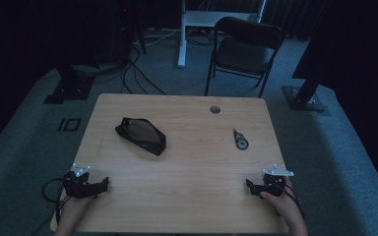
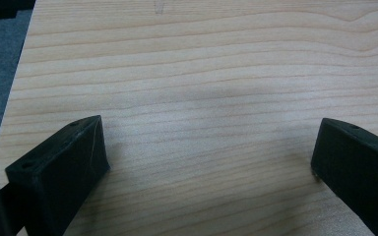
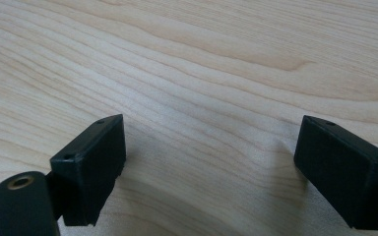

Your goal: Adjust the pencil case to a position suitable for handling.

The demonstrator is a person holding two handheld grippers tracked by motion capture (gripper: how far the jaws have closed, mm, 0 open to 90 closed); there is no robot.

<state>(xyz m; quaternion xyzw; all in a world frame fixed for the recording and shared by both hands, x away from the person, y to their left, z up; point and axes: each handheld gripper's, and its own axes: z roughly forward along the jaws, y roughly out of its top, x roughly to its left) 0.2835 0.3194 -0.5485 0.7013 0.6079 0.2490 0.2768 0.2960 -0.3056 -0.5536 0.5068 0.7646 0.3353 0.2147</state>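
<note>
A black pouch (image 1: 141, 135) lies on the wooden table (image 1: 187, 162), left of centre. A small dark tool with a round end (image 1: 239, 139) lies toward the right. My left gripper (image 1: 103, 185) rests near the table's front left corner, held by a hand. My right gripper (image 1: 250, 185) rests near the front right corner. In the left gripper view the left gripper (image 2: 209, 147) has its jaws wide apart over bare wood. In the right gripper view the right gripper (image 3: 211, 147) also stands open with nothing between its fingers.
A round cable hole (image 1: 215, 109) sits near the table's far edge. A dark folding chair (image 1: 246, 49) stands behind the table. Cables (image 1: 138, 73) run over the carpet at the back left. The table's left edge (image 2: 17, 83) appears in the left gripper view.
</note>
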